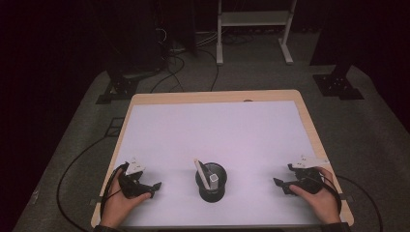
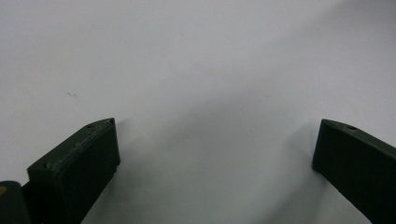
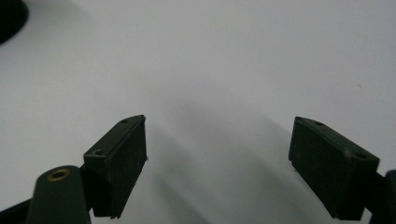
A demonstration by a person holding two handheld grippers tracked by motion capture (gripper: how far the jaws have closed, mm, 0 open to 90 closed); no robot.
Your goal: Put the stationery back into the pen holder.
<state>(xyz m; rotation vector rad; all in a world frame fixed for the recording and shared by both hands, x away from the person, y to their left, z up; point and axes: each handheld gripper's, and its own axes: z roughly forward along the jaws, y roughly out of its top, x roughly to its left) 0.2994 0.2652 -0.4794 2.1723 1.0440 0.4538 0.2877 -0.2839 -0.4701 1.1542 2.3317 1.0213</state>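
A black round cup stands near the table's front edge, midway between my hands. A pale flat stick and a small white square-ended piece lean inside it. My left gripper rests on the white mat to the cup's left, jaws pointing right toward it. In its own view the left gripper is open over bare mat. My right gripper lies to the cup's right, jaws pointing left. Seen from its own camera, the right gripper is open and holds nothing; the cup shows as a dark edge at top left.
A white mat covers most of the wooden table. Cables trail from both grippers off the table's front corners. Beyond the table are stand legs and a white frame on grey floor.
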